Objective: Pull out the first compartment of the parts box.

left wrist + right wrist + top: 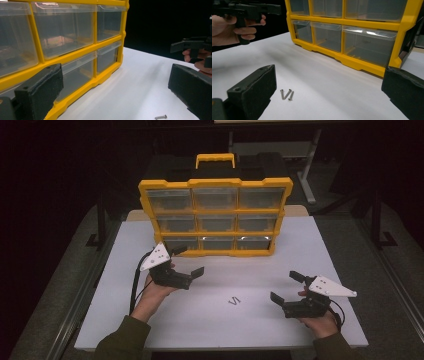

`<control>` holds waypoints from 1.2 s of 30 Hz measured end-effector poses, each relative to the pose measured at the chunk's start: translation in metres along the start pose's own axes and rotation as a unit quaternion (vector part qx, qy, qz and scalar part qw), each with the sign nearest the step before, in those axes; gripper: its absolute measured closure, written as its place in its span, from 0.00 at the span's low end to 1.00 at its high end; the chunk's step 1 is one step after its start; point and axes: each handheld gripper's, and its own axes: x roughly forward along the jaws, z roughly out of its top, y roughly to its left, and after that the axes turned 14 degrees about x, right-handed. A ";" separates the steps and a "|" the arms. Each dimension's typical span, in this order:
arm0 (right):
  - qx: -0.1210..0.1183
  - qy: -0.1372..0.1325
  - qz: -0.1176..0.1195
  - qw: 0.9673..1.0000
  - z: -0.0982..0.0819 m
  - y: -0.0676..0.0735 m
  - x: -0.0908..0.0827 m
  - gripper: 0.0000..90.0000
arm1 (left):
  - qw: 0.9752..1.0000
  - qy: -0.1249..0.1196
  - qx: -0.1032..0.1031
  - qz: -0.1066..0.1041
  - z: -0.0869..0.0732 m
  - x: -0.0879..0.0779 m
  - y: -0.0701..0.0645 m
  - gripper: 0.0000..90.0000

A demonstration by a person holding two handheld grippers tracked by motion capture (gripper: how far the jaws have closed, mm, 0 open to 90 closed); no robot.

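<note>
A: How are the jaws of the left gripper [189,262] set?

B: They are spread wide, and nothing is held between them. In the left gripper view one black pad [40,91] is seen at the lower left and the other at the right edge, with bare white table [140,82] between.

A: What is found ahead of those jaws?

B: The yellow organizer [215,217] with its clear drawers [63,27] stands upright just beyond the left-hand jaw, very near it; whether it is touched cannot be told. A single screw [160,116] is glimpsed low down, inside the right-hand jaw.

A: And the right gripper [286,286]?

B: Its jaws are parted wide as well, and nothing is clamped. In the right gripper view three screws [286,94] are seen lying close together on the table, between the jaws and just inside the left-hand one. They are not touched by either pad.

A: Where are the screws placed in the high view?

B: They are seen as small marks between the two grippers, nearer the right gripper's jaws, and well in front of the organizer's bottom row.

A: Is the other hand [229,27] seen past the right gripper's jaws?

B: Yes, at the upper left, wrapped around its gripper's handle.
</note>
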 end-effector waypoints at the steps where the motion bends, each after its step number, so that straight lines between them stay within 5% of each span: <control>1: -0.001 0.001 0.000 1.000 0.000 0.000 0.000 0.00 | 1.000 0.000 0.002 -0.001 0.001 0.001 0.000 0.00; 26: 0.002 0.002 -0.003 1.000 -0.001 -0.001 0.000 0.00 | 0.999 0.019 0.045 -0.007 0.010 0.031 -0.002 0.00; 36: 0.003 0.001 -0.003 1.000 -0.001 -0.001 0.001 0.00 | 0.993 0.049 0.104 -0.015 0.014 0.048 -0.003 0.00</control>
